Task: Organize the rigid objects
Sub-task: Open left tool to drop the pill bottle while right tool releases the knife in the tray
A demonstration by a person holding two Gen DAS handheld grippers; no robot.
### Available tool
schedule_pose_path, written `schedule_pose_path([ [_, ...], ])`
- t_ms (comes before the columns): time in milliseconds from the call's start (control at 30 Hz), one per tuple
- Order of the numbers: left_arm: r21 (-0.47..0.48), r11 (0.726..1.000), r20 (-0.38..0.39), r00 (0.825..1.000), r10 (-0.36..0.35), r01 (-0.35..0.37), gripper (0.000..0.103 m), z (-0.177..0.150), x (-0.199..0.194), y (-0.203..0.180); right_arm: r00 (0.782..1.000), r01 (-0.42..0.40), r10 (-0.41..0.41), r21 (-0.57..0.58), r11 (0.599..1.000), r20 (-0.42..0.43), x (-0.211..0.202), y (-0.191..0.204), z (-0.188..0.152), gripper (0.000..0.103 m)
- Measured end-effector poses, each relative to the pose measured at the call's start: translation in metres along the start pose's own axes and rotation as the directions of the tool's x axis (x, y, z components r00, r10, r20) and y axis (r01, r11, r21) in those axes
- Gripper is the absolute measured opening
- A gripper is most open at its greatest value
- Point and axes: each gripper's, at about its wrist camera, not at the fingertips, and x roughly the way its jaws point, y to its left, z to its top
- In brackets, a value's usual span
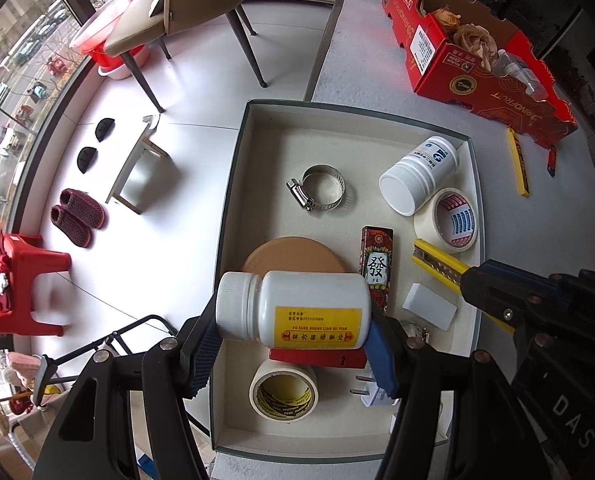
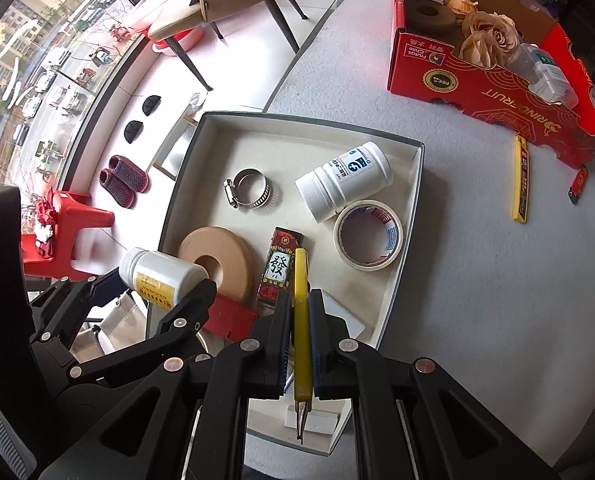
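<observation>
The left hand-held gripper (image 1: 293, 340) is clamped end to end on a white bottle (image 1: 297, 306), pads on cap and base, above the near-left part of the tray (image 1: 233, 184). Risk: the contact areas are small and smooth, so a tilt or jolt could let the bottle pivot out. Directly below lie a cork disc (image 1: 293, 254), a red box (image 1: 317, 358) and a tape roll (image 1: 283, 396); a dropped bottle could roll off them, and the tray's left wall, just beside the cap-side finger, borders open floor.

The right hand-held gripper (image 2: 299, 320) is closed flat on a yellow knife (image 2: 300, 320), held lengthwise over the tray's near edge. Risk: the knife's far end projects ahead toward a printed pack (image 2: 280, 270) and could snag it on descent. The two grippers stand near each other; converging moves could cause collision.

Open room: bare tray floor ahead of the left gripper around the hose clamp (image 1: 319, 192); bare tabletop (image 2: 477, 280) right of the right gripper.
</observation>
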Motion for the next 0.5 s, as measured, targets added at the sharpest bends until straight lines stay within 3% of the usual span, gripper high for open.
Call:
schedule_pose_path([
  [500,-0.020,1.000,-0.024,1.000,0.013,-0.013,0.067,-0.004,0.016,0.000,0.999,0.034,-0.034,0.004,0.999,-0.033,0.020,-0.004,-0.004,0.010],
])
